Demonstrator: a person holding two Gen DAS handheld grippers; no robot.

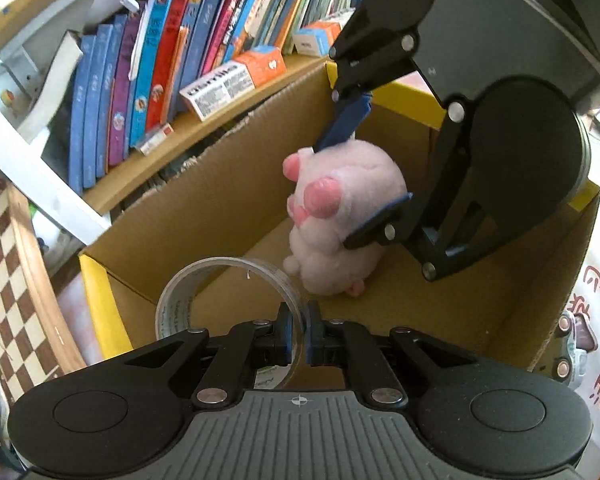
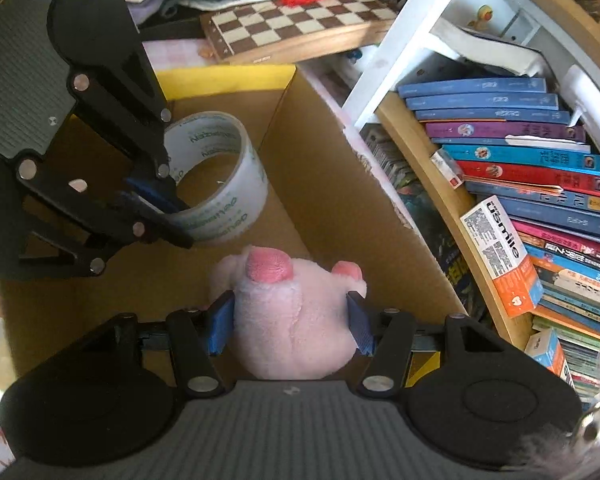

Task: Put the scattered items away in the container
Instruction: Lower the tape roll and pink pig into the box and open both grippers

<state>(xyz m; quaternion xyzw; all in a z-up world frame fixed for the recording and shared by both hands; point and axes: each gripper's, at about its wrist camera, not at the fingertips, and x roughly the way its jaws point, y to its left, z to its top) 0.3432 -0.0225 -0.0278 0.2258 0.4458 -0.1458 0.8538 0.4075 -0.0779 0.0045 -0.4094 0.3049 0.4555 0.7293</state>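
Over the open cardboard box (image 1: 236,184) we hold both grippers, each pointing steeply down into it. We see the left gripper (image 1: 298,334) clenched on the wall of a clear tape roll (image 1: 204,280); in the left wrist view the roll sits at 6 o'clock, inside the box opening. We see the right gripper (image 2: 292,320) grasping a pink plush pig (image 2: 288,304), its blue pads pressed into the toy's sides; in the right wrist view the pig sits at 6 o'clock, and the tape roll lies at 10 o'clock of it. From the left wrist view the pig appears at 1 o'clock of the roll, above the box floor. Beside the box, at 3 o'clock in the right wrist view, stands a bookshelf (image 2: 424,168); a chessboard (image 2: 300,24) lies at 12 o'clock.
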